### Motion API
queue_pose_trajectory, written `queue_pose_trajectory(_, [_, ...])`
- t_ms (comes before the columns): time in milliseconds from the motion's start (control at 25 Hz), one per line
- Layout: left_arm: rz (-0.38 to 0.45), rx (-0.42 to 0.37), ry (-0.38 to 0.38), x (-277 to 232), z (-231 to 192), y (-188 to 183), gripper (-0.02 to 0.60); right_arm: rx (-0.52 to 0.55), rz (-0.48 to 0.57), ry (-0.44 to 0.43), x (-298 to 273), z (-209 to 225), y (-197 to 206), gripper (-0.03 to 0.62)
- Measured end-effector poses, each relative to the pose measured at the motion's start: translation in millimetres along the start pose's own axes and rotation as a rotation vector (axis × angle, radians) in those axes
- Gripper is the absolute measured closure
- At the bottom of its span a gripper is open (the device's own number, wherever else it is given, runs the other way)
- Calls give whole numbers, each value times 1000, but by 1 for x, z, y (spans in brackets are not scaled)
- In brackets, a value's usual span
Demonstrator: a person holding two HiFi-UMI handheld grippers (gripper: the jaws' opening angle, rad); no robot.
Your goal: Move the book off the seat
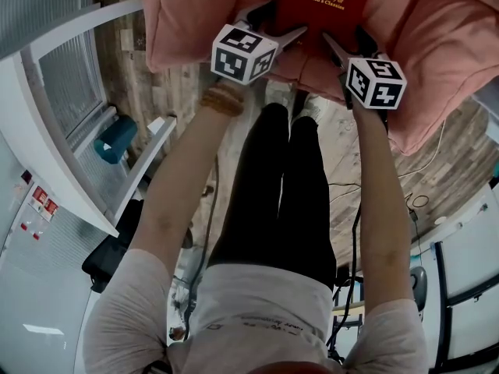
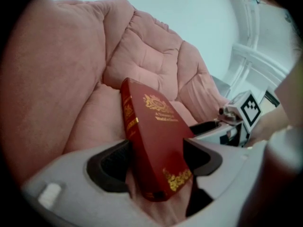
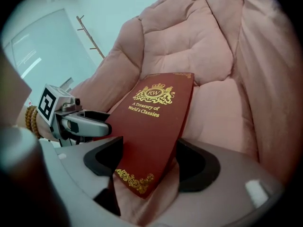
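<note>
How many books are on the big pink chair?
1. The red book lies on the pink seat, near its front edge. No other book shows, though the seat's puffy folds could hide one.

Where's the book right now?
Head view, top centre: the red book lies on the pink seat, its near corners between the open jaws of the left gripper and right gripper.

We see a deep red book [image 1: 323,6] with a gold crest, lettering and scrollwork on a quilted pink seat [image 1: 437,45]. The left claw [image 2: 156,162] and right claw [image 3: 150,163] are pale grey with black pads [image 2: 106,167], and their cubes [image 1: 243,53] carry black-and-white squares. At nine o'clock sits a teal cup [image 1: 115,139].
</note>
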State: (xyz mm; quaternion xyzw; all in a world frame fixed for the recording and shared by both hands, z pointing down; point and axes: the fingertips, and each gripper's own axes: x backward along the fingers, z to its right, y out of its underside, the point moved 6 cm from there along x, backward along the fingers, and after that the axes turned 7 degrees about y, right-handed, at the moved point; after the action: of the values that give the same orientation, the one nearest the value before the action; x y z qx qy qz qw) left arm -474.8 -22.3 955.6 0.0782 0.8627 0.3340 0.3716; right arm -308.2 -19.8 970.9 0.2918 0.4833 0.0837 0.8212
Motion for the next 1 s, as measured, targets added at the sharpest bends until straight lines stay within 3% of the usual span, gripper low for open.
queue_pose_trajectory(240, [-12, -23, -35, 2, 2, -3, 245, 24, 20, 22, 4, -6, -6, 241])
queue_pose_trajectory(440, [24, -30, -51, 16, 20, -17, 247, 37, 55, 48, 29, -19, -17, 243])
queue_pose_trajectory(760, [113, -65, -60, 55, 62, -74, 250, 63, 145, 78, 94, -41, -65, 243])
queue_pose_trajectory(1000, [189, -90, -67, 95, 121, -125, 247, 101, 222, 114, 171, -62, -108, 244])
